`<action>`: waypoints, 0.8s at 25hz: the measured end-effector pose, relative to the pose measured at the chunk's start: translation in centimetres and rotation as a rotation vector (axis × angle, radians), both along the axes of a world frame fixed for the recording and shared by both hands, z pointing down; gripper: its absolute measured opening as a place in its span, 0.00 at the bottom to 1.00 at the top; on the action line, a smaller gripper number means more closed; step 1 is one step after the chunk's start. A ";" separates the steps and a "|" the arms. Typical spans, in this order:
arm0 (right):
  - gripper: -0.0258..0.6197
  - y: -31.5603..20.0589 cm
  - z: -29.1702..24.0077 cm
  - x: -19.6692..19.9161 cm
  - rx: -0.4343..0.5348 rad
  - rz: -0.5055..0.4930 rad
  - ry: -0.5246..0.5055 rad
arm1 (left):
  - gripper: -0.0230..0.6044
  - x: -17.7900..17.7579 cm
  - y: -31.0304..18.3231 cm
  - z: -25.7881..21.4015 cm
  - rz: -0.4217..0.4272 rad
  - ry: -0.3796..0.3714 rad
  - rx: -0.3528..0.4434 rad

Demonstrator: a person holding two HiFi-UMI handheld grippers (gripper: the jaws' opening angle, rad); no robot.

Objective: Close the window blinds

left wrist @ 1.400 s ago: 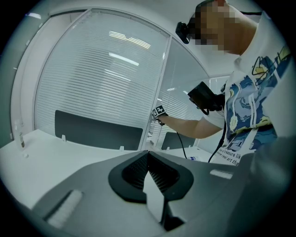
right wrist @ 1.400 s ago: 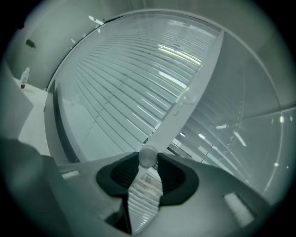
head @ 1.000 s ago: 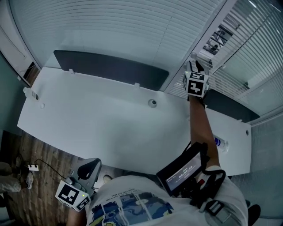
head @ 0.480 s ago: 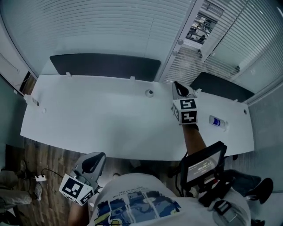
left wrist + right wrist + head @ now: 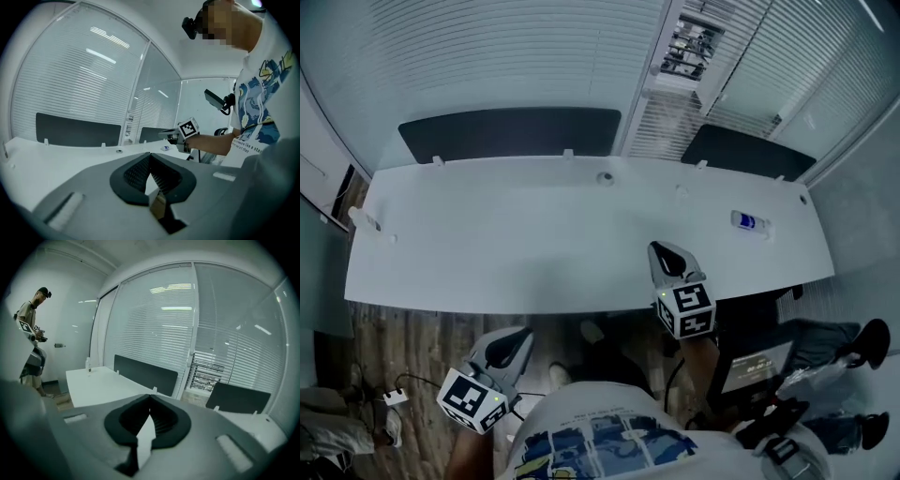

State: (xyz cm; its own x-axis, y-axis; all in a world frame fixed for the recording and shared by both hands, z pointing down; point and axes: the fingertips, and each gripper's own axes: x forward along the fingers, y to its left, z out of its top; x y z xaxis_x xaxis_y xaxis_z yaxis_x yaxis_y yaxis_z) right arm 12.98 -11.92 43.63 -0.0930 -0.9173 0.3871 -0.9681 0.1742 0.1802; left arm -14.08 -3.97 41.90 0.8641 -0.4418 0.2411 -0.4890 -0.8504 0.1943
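The right claw (image 5: 664,251) is no longer up at the blinds (image 5: 487,66). It now hangs over the near edge of the surface (image 5: 487,244), clenched with nothing in it. The left claw (image 5: 517,336) sits low at near left, also clenched and empty. The blinds run along the far wall. The wide left panel looks shut, but a narrow strip (image 5: 686,42) to its right shows gaps between slats. The work at the window seems broken off, and that strip likely needs another go.
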 end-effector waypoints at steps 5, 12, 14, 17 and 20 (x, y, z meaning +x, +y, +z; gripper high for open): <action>0.04 6.1 0.5 -2.6 -0.019 -0.019 -0.038 | 0.04 0.3 3.0 0.9 0.089 -0.031 0.004; 0.04 11.8 0.0 -4.3 0.015 -0.093 -0.044 | 0.04 2.9 6.3 0.1 0.133 -0.030 0.031; 0.04 13.6 -0.3 -4.0 0.024 -0.104 -0.044 | 0.04 4.1 7.6 0.1 0.151 -0.028 0.039; 0.04 17.1 -0.9 -3.1 0.032 -0.111 -0.060 | 0.04 6.1 10.3 -0.6 0.174 -0.028 0.043; 0.04 20.7 -1.4 -1.7 0.036 -0.107 -0.072 | 0.04 8.3 13.1 -1.4 0.199 -0.034 0.059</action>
